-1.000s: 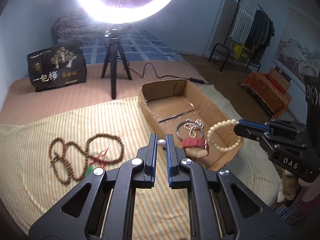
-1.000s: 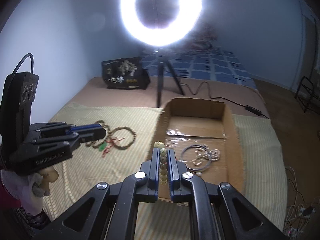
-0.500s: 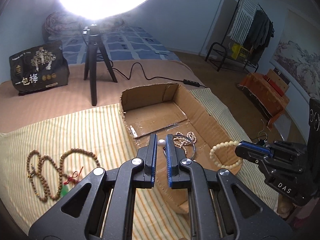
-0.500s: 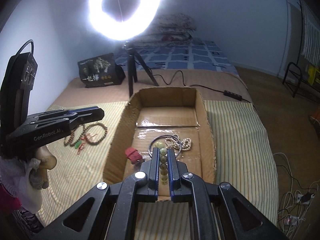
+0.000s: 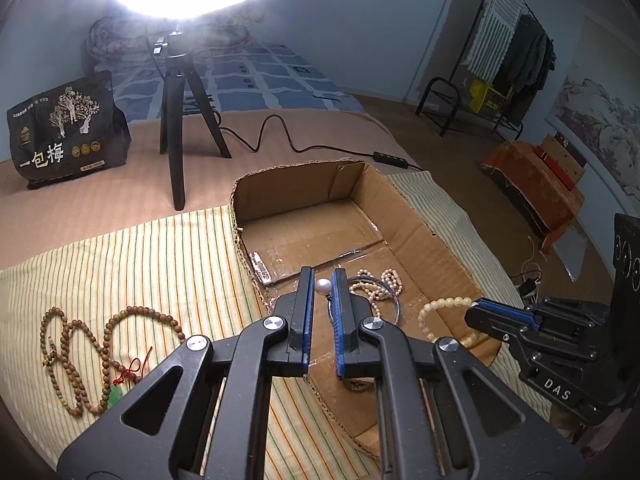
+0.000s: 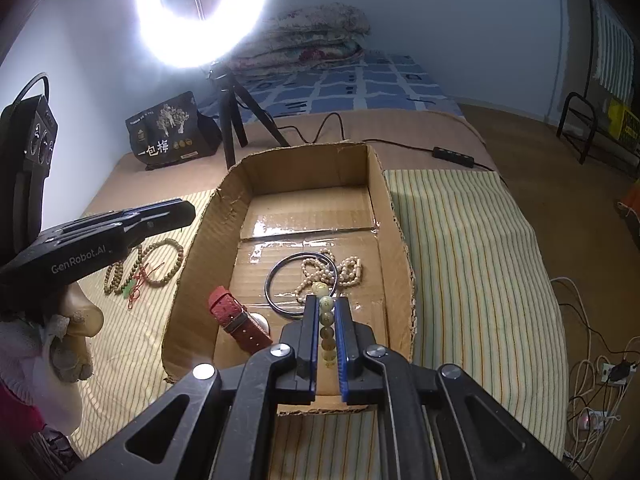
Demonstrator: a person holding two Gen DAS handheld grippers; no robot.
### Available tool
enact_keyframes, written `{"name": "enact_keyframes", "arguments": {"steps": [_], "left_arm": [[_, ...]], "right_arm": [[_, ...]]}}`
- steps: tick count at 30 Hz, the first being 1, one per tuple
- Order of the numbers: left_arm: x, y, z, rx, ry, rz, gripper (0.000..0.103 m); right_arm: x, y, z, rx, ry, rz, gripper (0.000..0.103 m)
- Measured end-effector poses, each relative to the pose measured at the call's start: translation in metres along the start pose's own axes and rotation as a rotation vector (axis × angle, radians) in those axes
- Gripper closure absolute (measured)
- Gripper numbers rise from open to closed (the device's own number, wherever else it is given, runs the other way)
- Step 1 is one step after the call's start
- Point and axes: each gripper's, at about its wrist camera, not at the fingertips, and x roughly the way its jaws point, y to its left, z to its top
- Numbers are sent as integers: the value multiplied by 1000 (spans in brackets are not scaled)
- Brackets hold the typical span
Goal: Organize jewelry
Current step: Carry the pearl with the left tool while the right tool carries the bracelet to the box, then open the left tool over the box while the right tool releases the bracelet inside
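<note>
My left gripper (image 5: 322,285) is shut on a small white pearl piece (image 5: 322,286) and holds it over the near left part of the cardboard box (image 5: 416,216). My right gripper (image 6: 327,308) is shut on a cream bead bracelet (image 6: 326,322), which hangs over the box's near right corner in the left wrist view (image 5: 442,305). In the box lie a dark metal bangle (image 6: 280,276), a pearl necklace (image 6: 340,270) and a red watch strap (image 6: 236,320). A long brown bead necklace (image 5: 100,344) lies on the striped cloth (image 5: 160,264) left of the box.
A ring light on a black tripod (image 5: 176,128) stands behind the box with its cable (image 5: 280,136) trailing right. A black snack bag (image 5: 66,132) stands at the back left. Folded bedding (image 6: 312,36) lies far back. Cables (image 6: 592,364) lie on the floor at right.
Both grippers have moved forward and lower over the box, still holding their pieces. The bracelet now hangs lower over the box's near right corner.
</note>
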Motion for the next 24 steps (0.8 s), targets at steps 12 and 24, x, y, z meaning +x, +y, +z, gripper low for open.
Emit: {"name": "enact_keyframes", "arguments": {"steps": [12, 24], "left_arm": [[4, -2, 4, 8, -6, 9, 96], [-3, -1, 4, 7, -27, 41, 67]], "right_arm": [[6, 7, 1, -12, 12, 3, 98], [-4, 7, 1, -7, -37, -41, 43]]}}
